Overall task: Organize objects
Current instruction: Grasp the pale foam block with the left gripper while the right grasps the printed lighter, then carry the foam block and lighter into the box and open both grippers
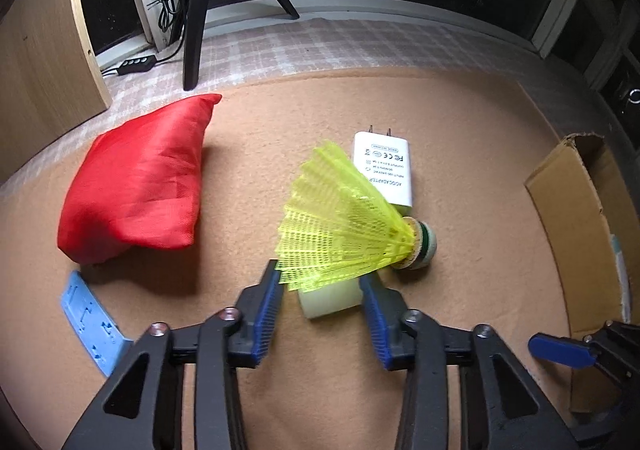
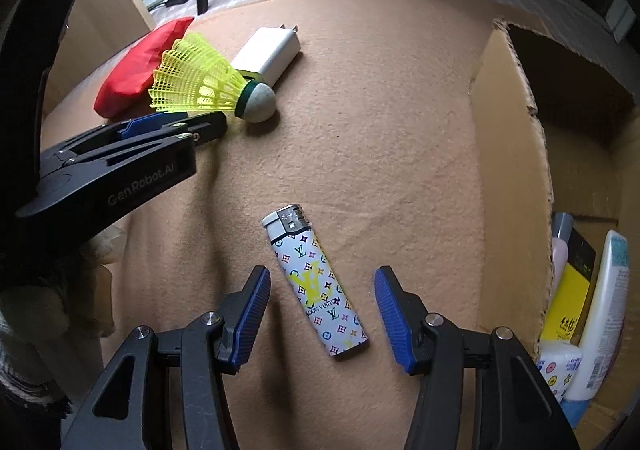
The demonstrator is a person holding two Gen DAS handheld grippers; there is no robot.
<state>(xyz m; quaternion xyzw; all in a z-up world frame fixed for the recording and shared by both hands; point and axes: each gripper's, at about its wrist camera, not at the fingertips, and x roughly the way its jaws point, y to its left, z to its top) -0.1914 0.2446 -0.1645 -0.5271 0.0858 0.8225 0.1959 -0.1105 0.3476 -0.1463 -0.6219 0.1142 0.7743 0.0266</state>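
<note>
From the left gripper (image 1: pixel 322 282), the yellow shuttlecock (image 1: pixel 340 222) crowds the fingertips at 12 o'clock, the white adapter (image 1: pixel 386 170) just behind it; a pale block (image 1: pixel 330 300) sits between the jaws; the red pouch (image 1: pixel 140 178) blocks 10 o'clock; a blue strip (image 1: pixel 94 324) lies at 8; bare mat (image 1: pixel 472 170) opens toward 1 and 2 until the cardboard box (image 1: pixel 568 218) walls 3; the lighter (image 2: pixel 316 282) fills the right gripper (image 2: pixel 322 286) gap.

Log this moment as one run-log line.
left gripper: fingers around pale block, grip unclear | right gripper: open over lighter | shuttlecock, charger: on mat
</note>
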